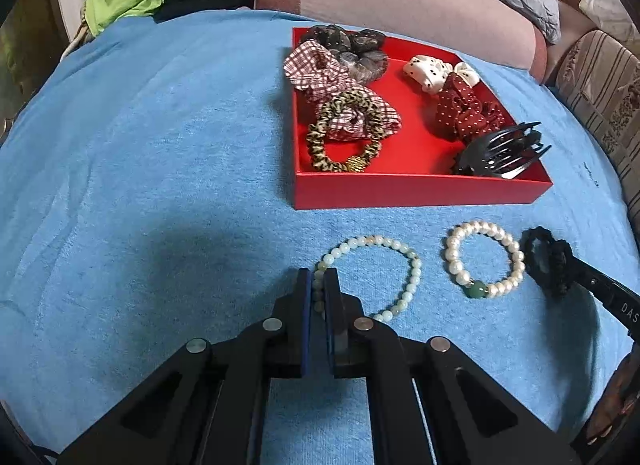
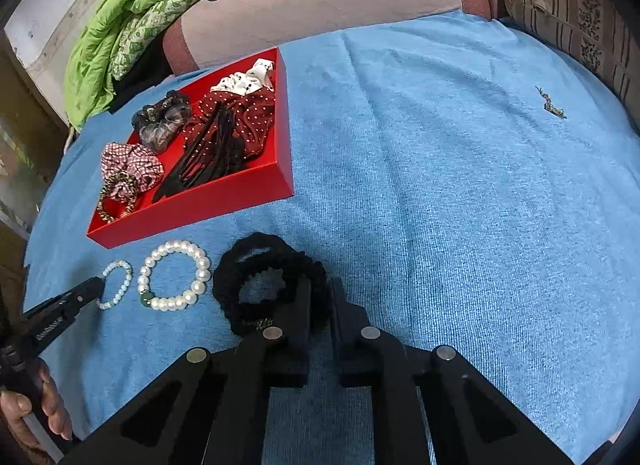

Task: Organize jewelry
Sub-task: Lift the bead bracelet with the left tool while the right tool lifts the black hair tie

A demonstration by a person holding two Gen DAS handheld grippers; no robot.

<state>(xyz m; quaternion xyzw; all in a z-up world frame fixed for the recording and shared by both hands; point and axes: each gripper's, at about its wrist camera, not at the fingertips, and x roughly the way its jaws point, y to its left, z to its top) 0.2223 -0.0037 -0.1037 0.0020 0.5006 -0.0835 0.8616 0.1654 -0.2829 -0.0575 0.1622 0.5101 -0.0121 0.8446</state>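
A blue towel (image 1: 140,185) covers the surface. On it sits a red tray (image 1: 420,189). Just in front of the tray lie three rings in a row: a pale bead bracelet (image 1: 408,265), a pearl bracelet (image 1: 516,257) beside it, then a black scrunchie (image 2: 240,265). A small brooch (image 2: 552,105) lies well apart from the tray.

Red tray (image 1: 420,189); blue towel (image 1: 160,185); white pearl bracelet (image 1: 484,261); black scrunchie (image 2: 272,281).

A home bedroom: bed under blue sheet (image 2: 440,185), rumpled quilts (image 2: 120,37).
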